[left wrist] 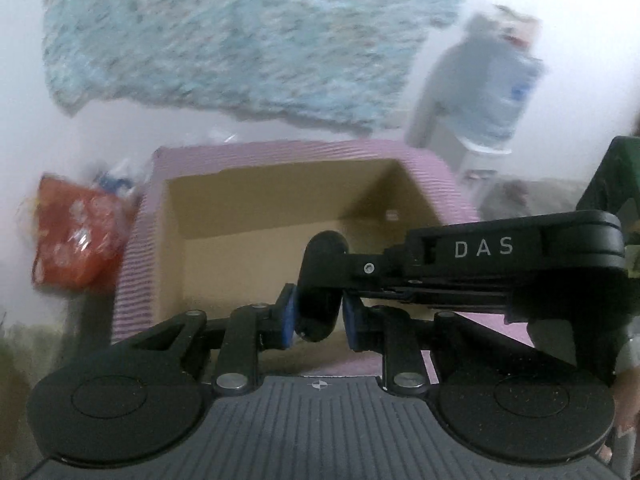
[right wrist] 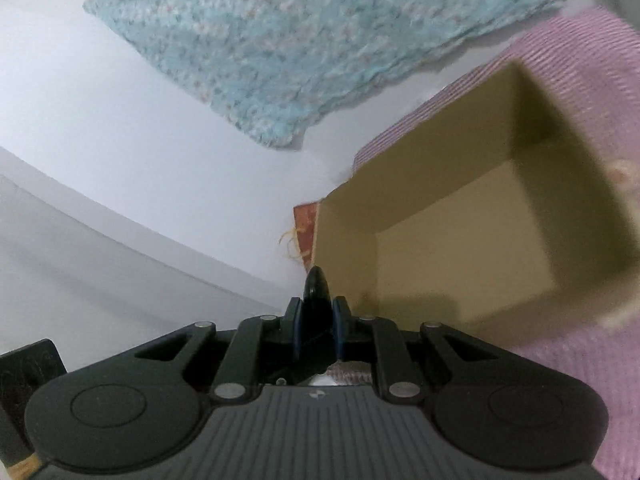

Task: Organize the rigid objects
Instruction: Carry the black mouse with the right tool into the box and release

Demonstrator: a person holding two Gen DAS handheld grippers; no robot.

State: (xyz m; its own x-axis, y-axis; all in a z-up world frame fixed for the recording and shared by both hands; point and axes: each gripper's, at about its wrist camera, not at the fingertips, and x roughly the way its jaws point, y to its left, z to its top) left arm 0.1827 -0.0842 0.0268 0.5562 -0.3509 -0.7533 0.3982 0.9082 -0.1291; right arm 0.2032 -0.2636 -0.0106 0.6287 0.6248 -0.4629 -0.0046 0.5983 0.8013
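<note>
Box (left wrist: 256, 248): open on top and bare inside, ready to take things.
Left gripper (left wrist: 318, 322): jaws squeeze a black piece (left wrist: 320, 280) over the box.
Right gripper (right wrist: 316, 328): jaws pinch a black thing (right wrist: 316, 284) by the box edge.

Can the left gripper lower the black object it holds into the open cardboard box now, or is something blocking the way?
Probably yes. The left gripper is shut on the black object, and the cardboard box is open right ahead with nothing seen inside. The right gripper is beside the black object, not over the opening.
</note>
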